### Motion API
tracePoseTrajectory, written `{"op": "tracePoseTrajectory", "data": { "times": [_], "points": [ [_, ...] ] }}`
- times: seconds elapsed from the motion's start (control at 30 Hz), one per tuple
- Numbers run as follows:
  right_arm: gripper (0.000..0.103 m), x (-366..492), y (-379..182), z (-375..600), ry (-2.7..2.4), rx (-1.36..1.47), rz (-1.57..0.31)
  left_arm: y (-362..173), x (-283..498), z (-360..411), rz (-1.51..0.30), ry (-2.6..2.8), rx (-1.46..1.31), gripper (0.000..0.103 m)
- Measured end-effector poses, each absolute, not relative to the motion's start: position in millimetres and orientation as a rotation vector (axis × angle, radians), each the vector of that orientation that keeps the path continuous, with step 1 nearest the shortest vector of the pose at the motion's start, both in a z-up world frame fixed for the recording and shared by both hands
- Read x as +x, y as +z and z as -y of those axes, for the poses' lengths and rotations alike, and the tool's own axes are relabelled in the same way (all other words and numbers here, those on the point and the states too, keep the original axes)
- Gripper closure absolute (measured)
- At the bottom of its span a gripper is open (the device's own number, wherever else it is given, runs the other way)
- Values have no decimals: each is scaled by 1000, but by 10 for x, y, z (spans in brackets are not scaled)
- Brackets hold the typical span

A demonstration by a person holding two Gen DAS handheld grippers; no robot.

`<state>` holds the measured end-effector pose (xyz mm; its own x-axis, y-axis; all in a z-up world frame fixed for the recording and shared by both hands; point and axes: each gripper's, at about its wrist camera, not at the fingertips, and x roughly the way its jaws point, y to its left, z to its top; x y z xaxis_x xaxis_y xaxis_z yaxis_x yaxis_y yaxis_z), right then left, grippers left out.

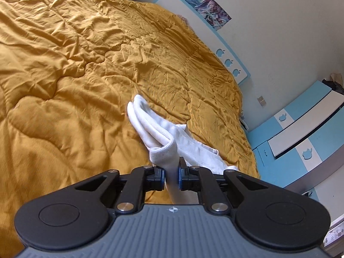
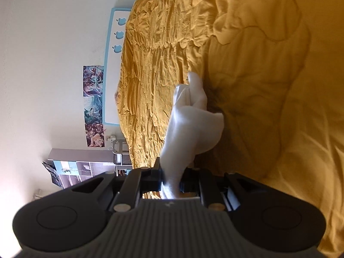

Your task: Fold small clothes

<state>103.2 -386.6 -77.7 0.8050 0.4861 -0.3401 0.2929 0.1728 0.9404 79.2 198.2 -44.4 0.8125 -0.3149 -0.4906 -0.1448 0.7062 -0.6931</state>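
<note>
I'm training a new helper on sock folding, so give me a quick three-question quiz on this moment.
1. True or false: the left tongs are shut on white sock fabric.
2. The bedcover is: A blue, B mustard yellow, C grey.
3. What do the right tongs hold?

Key: 1 true. 2 B. 3 White sock fabric, lifted off the bedcover.

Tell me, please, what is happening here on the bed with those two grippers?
A person is folding small white clothes over a mustard quilt. The left gripper is shut on a white sock, doubled over in front of its fingers. The right gripper is shut on white fabric too. Whether both hold one garment cannot be told. The fold is not yet laid down.
</note>
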Motion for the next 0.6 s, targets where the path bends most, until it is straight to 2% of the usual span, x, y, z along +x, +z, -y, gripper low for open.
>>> {"op": "tracePoseTrajectory", "data": {
  "times": [0.23, 0.47, 0.5, 0.6],
  "points": [
    [94, 650, -922, 3895, 52, 1318, -762, -801, 568, -2103, -697, -31, -858, 91],
    [93, 397, -912, 4066, -10, 1206, -803, -678, 304, -2203, -670, 45, -762, 89],
    [93, 342, -868, 4129, -33, 1166, -797, -661, 258, -2237, -665, 62, -755, 86],
    [93, 175, -676, 4319, -137, 1003, -753, -513, 99, -2280, -603, 147, -636, 86]
  ]
}}
